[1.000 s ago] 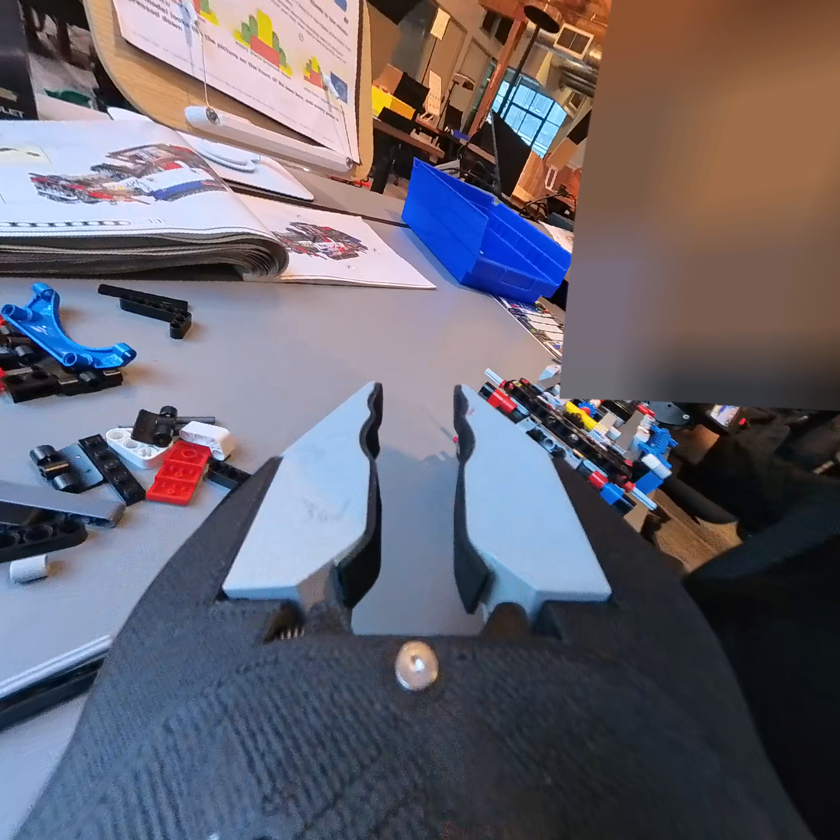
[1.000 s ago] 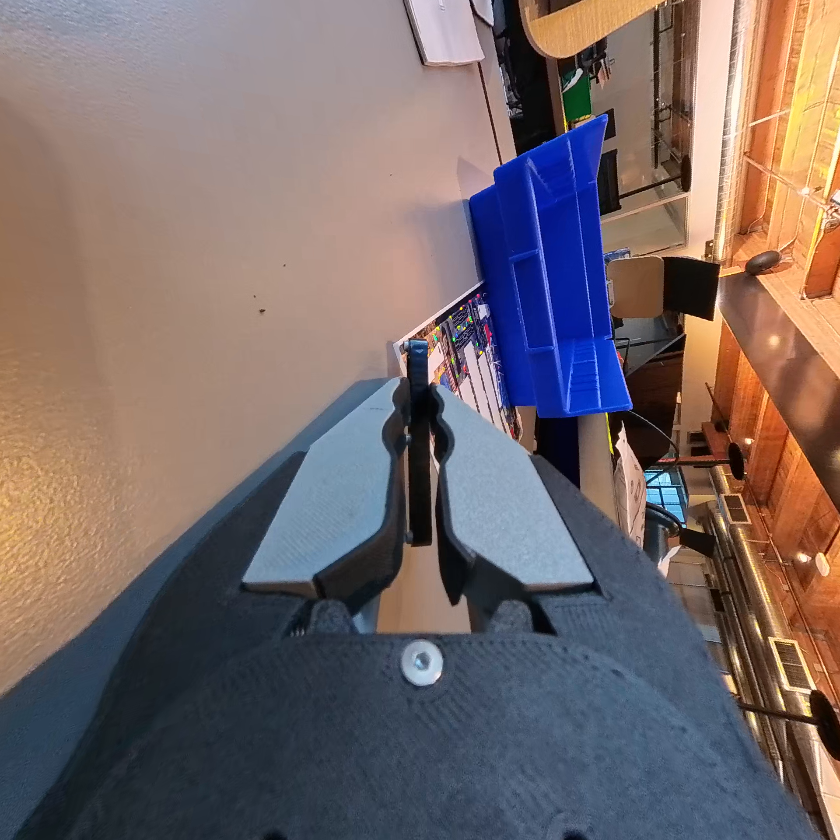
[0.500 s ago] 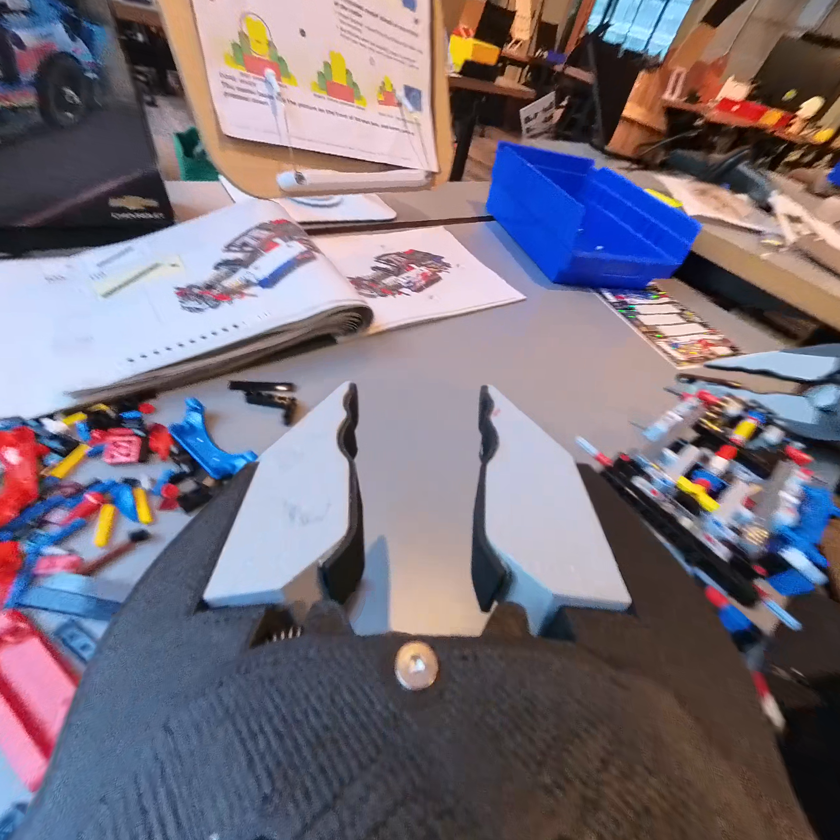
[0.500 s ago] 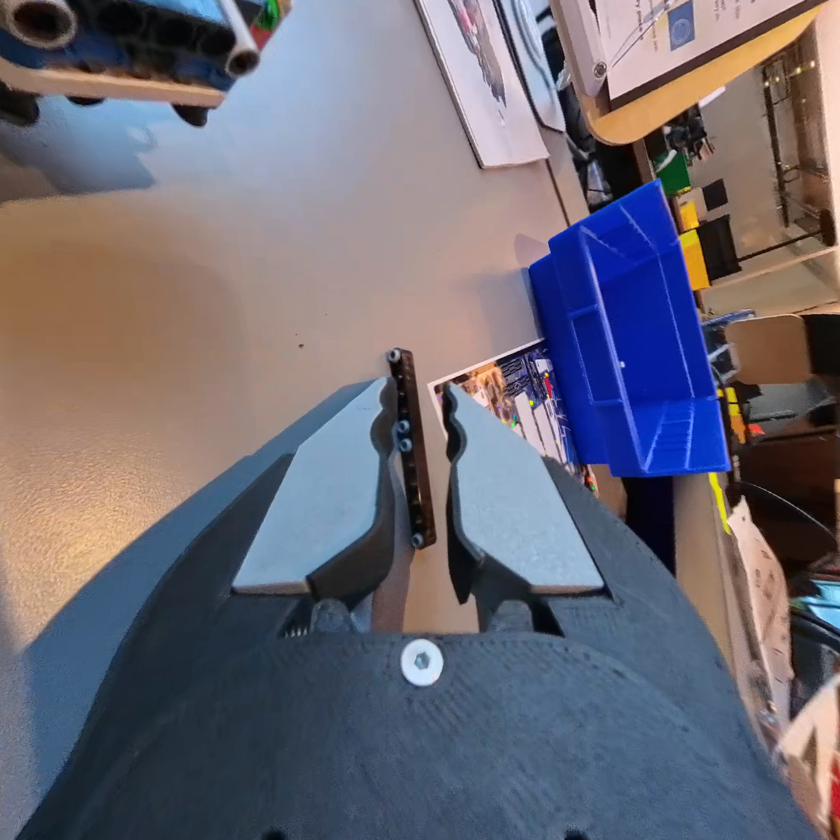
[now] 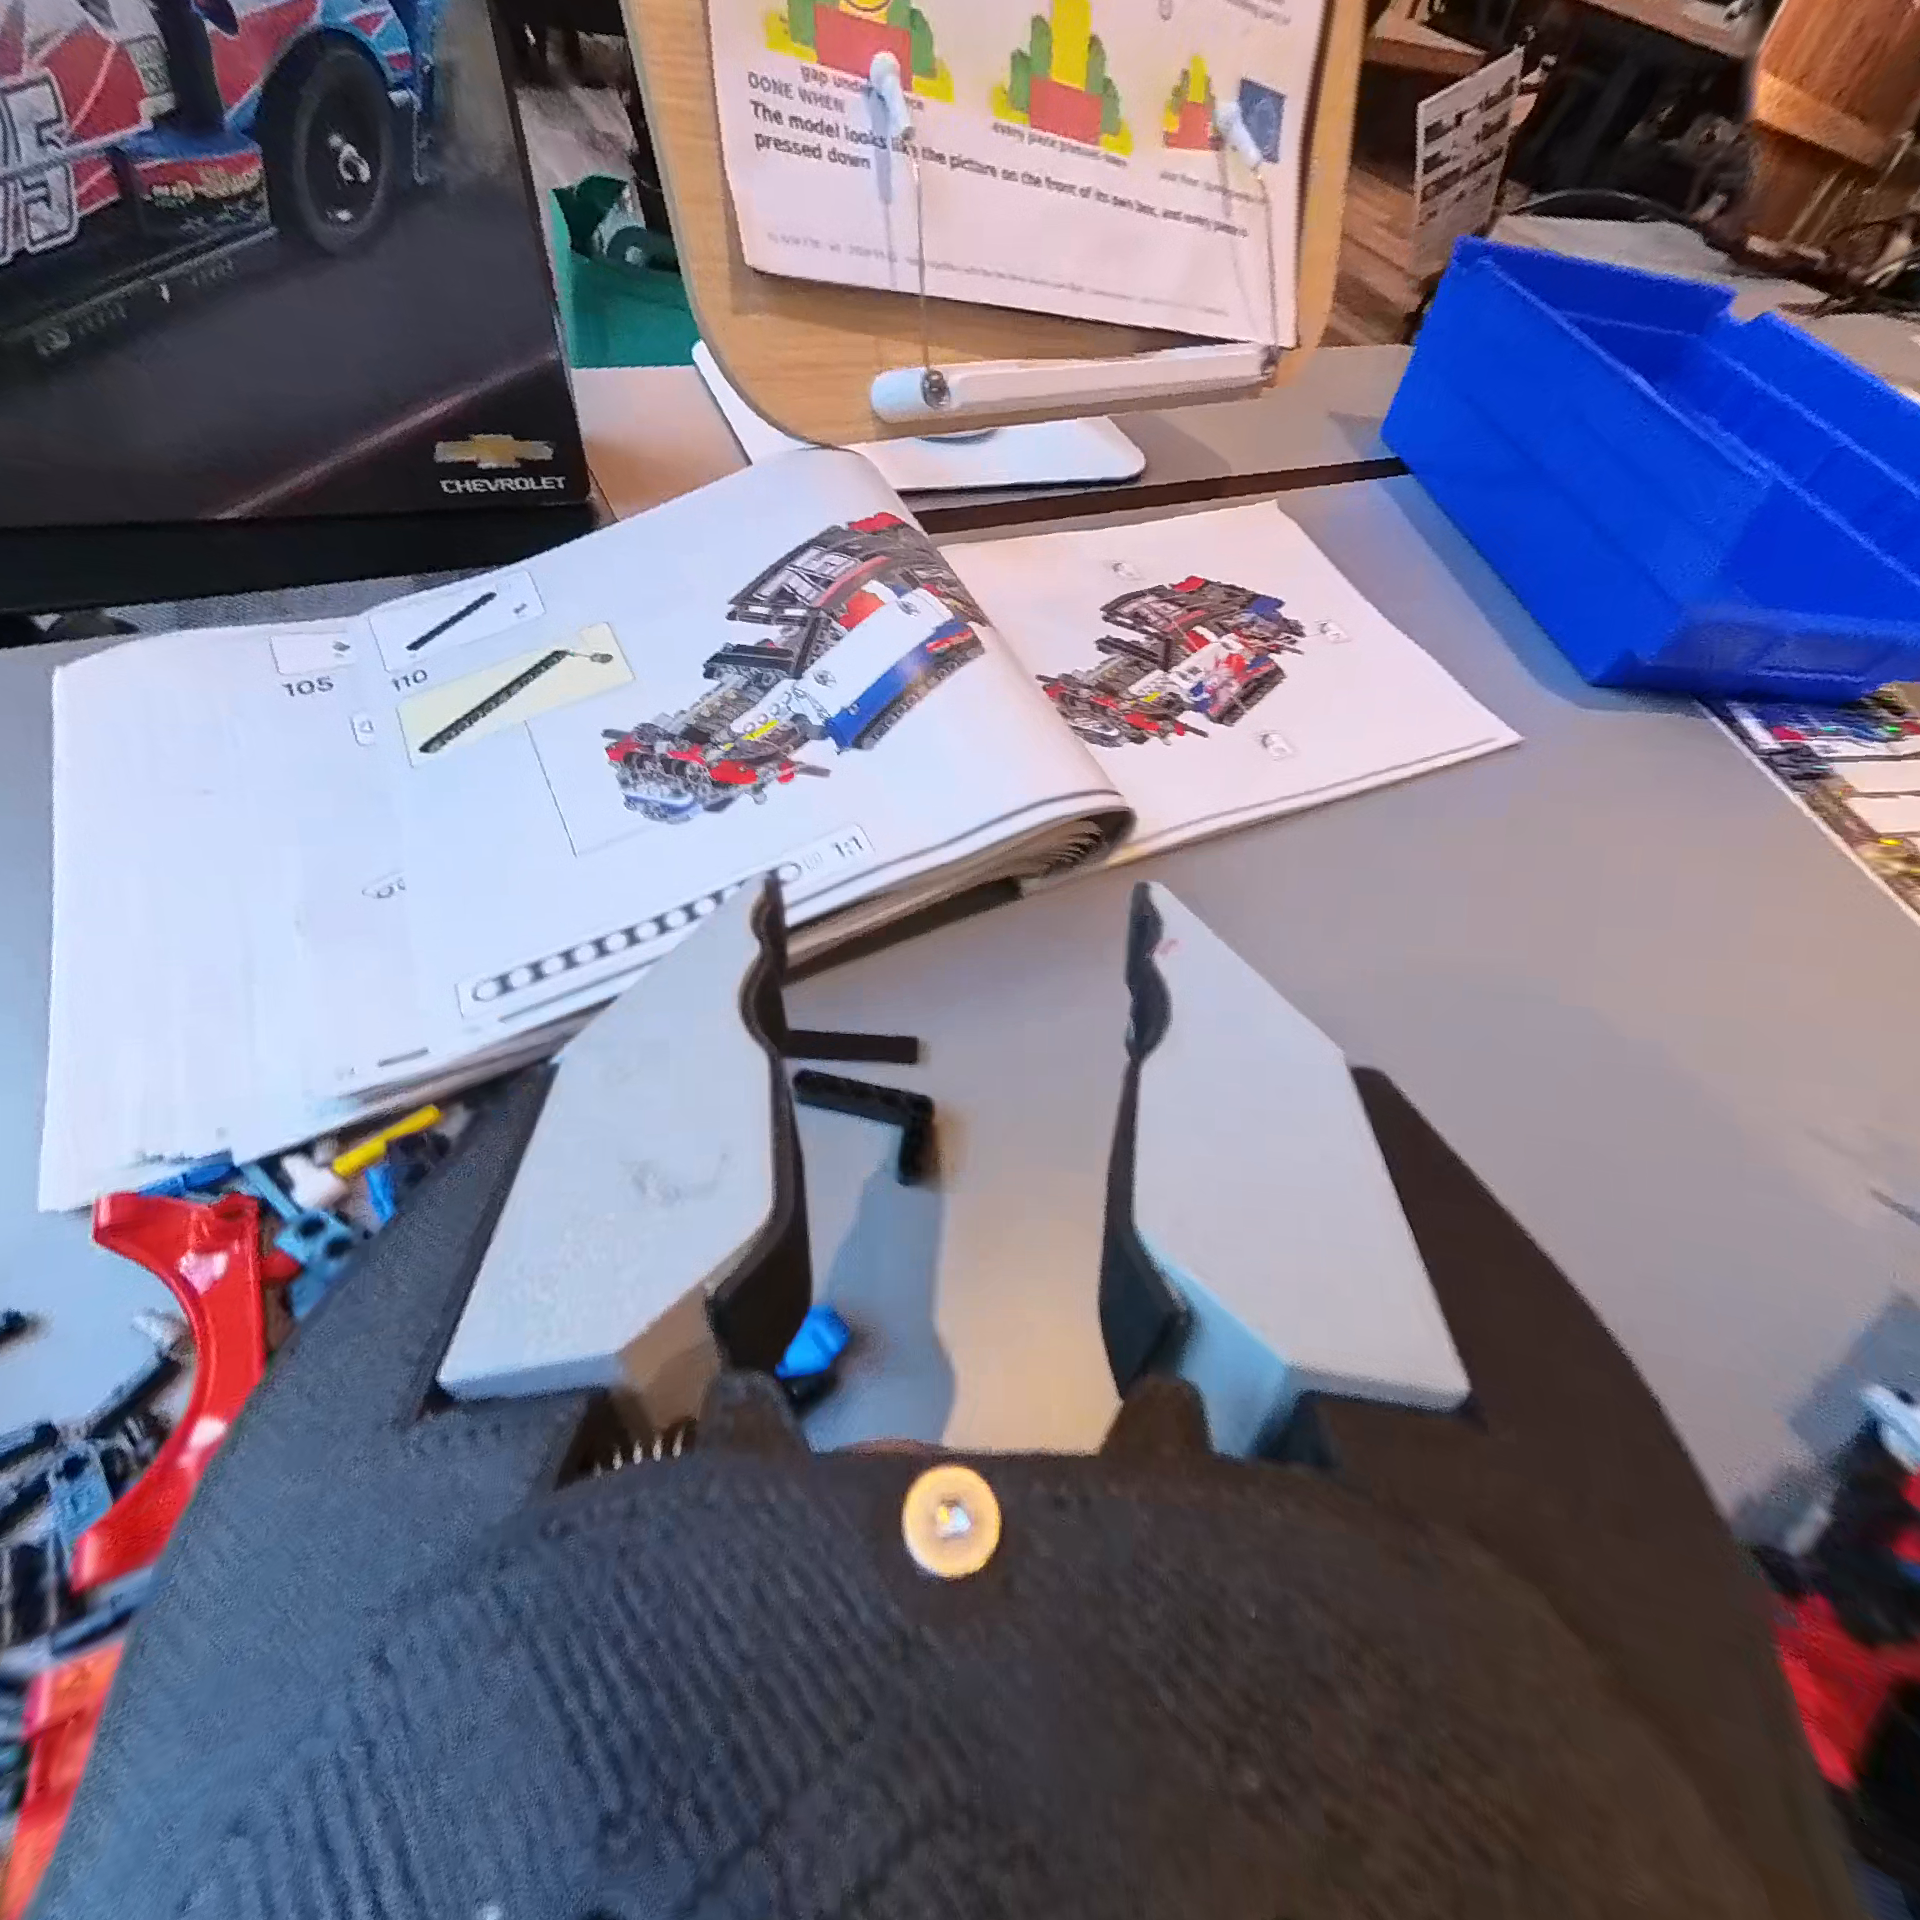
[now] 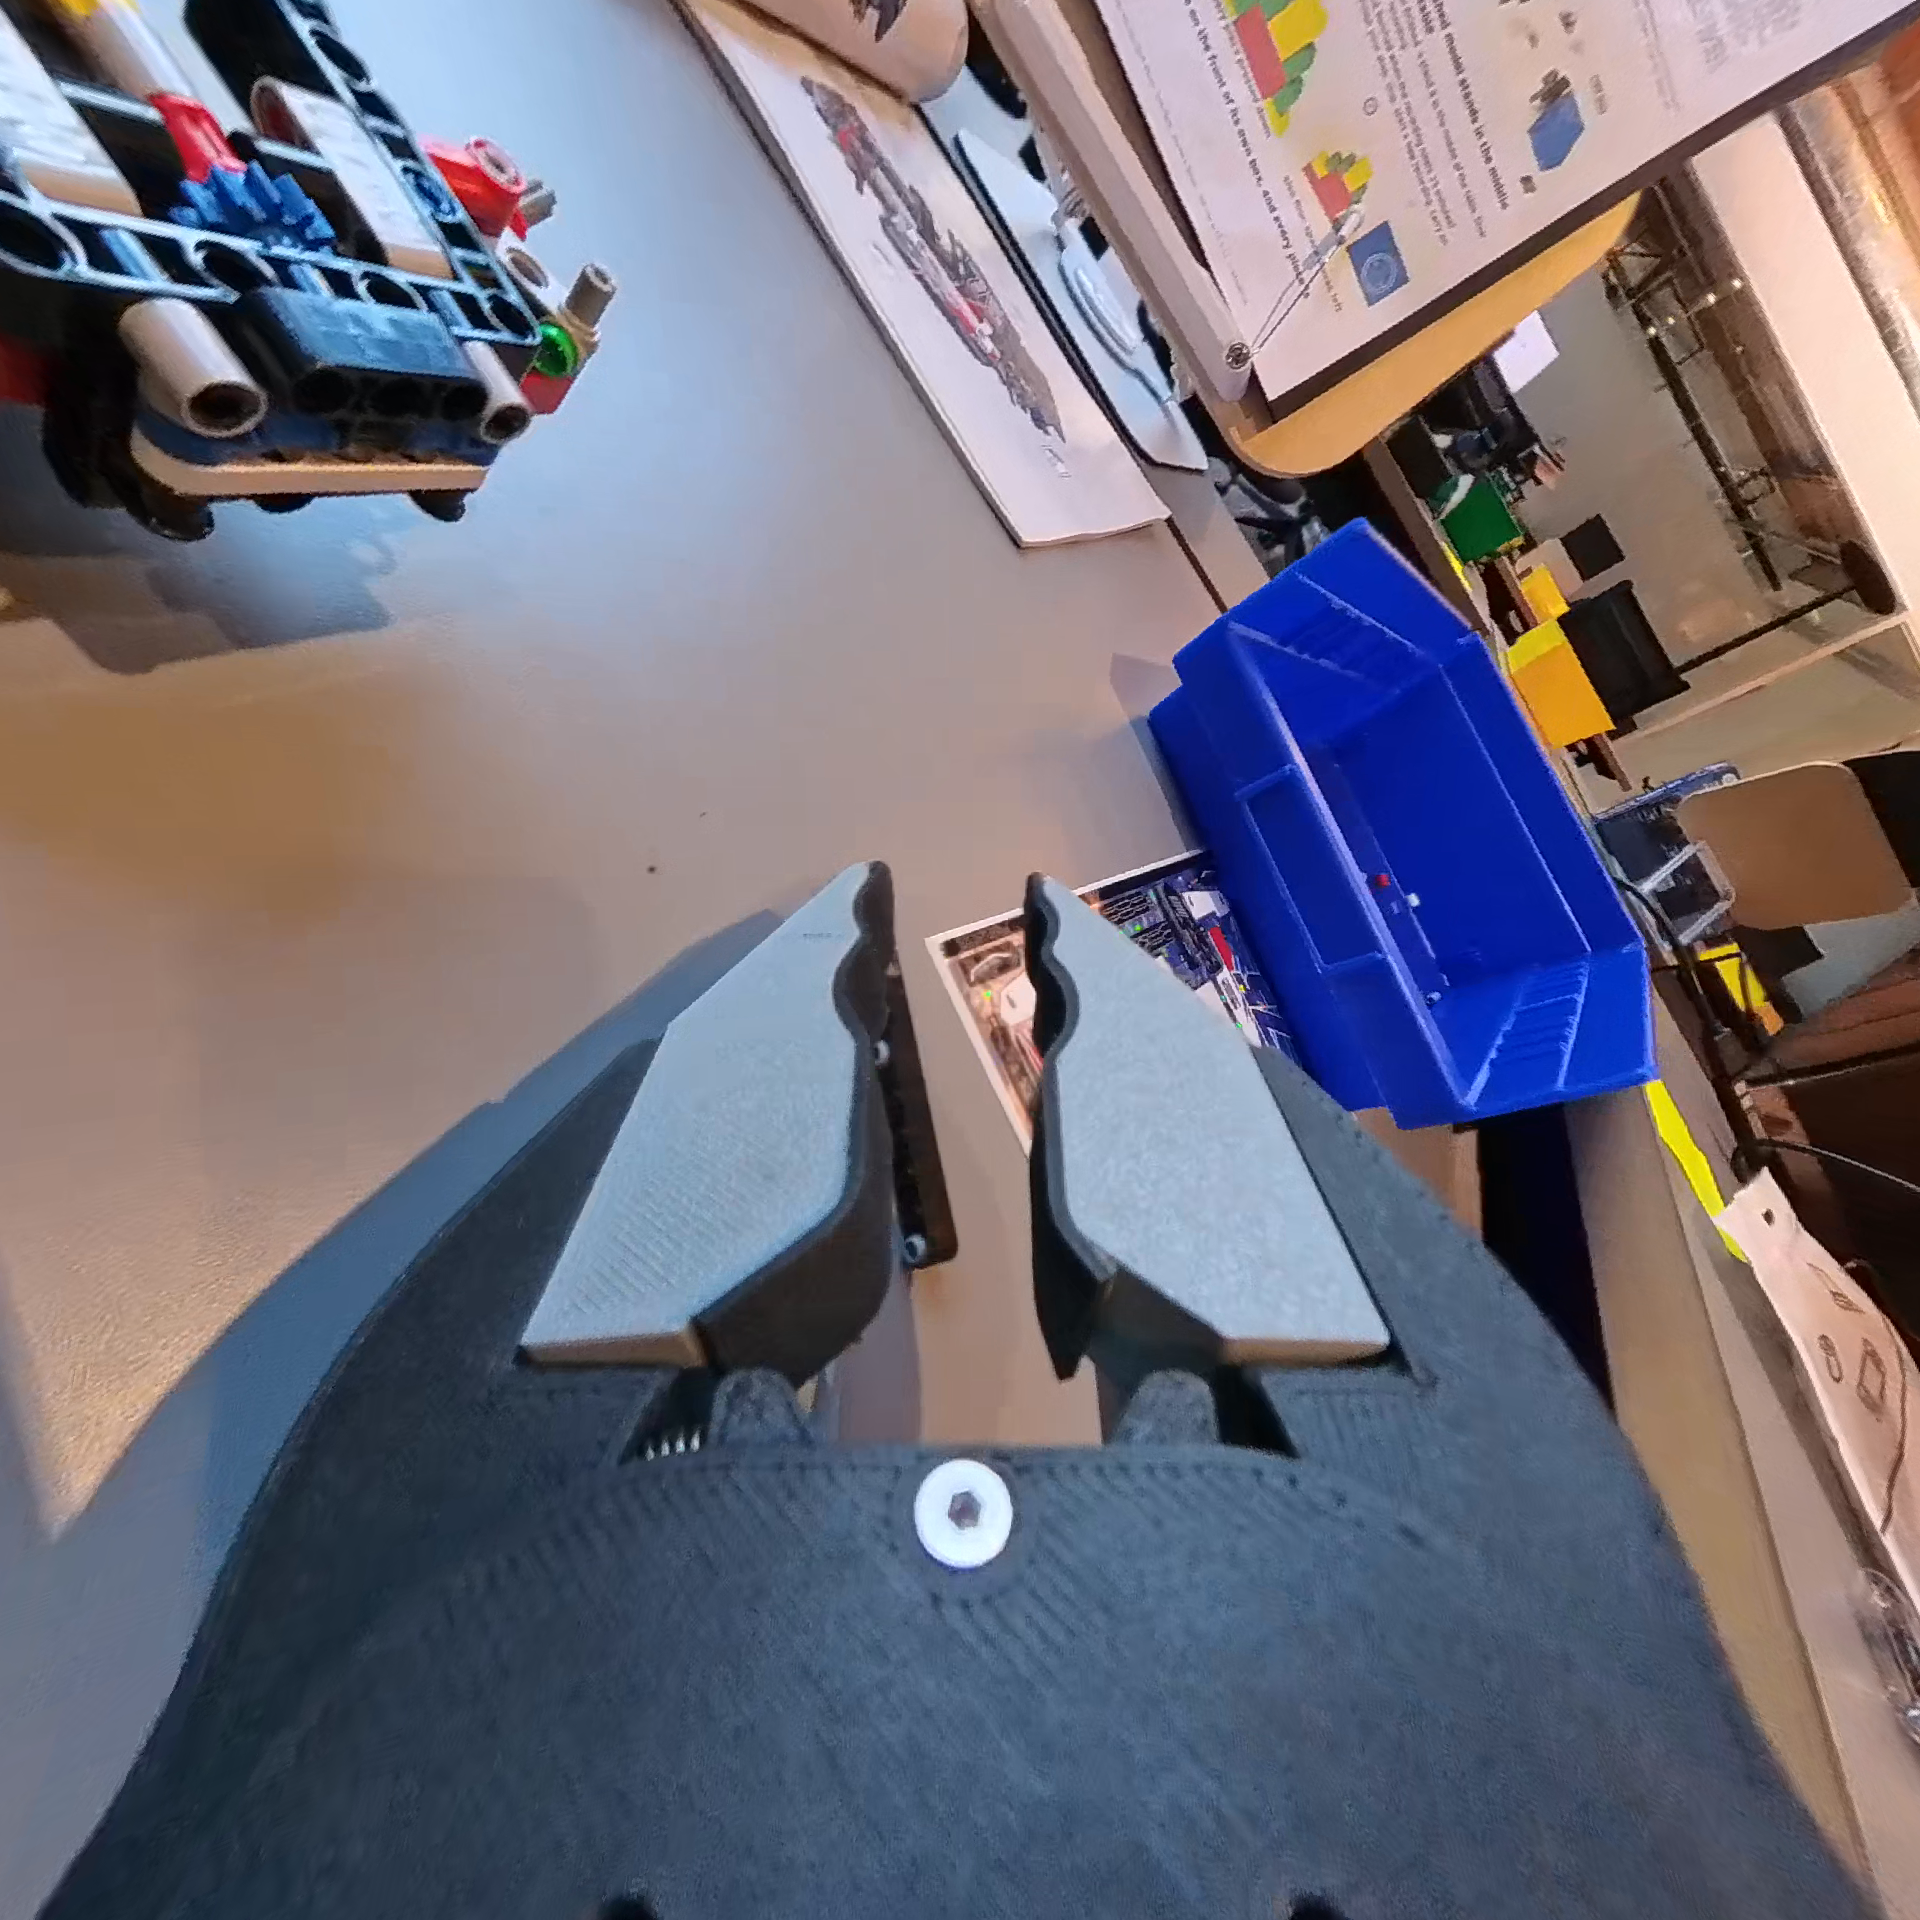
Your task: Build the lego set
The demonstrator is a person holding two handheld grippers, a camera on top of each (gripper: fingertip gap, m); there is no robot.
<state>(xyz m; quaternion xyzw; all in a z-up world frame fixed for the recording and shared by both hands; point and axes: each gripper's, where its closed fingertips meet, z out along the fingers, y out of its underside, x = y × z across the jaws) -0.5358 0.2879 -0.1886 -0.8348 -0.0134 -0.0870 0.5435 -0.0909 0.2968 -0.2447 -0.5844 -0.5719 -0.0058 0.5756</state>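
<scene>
- the right gripper (image 6: 956, 894) has its jaws apart; a long black beam (image 6: 914, 1122) lies along the inner face of one finger, and the other finger does not touch it. whether the beam rests on the table (image 6: 416, 831) or only leans on that pad, i cannot tell.
- the left gripper (image 5: 951, 914) is wide apart and holds nothing. it hangs just in front of the manual (image 5: 520, 810).
- beside the manual, between the left fingers, lies a black angled beam (image 5: 873, 1107). a pile of loose parts (image 5: 208, 1299), with a red arch, sits at the manual's near corner.
- the model (image 6: 281, 281), a half-built frame of black beams, grey tubes, red and blue bits, stands beyond the right gripper, well apart from the manual's far page.
- the blue bin (image 6: 1403, 883) is past the manual's far page, and a printed sheet (image 6: 997, 987) lies near the bin.
- handling, as i judge it: the long beam is light, stiff and smooth, so it can pivot or slip in the jaws. better to take it at the middle, flat sides against the pads.
- the model is heavier and its pins may pop out. hold it by the black frame, not by the small pieces.
- writing is there: the box (image 5: 260, 260) behind the manual carries a car picture and a maker's mark, the manual has step numbers, and the stand (image 5: 987, 208) holds an instruction sheet. i do not repeat the words.
</scene>
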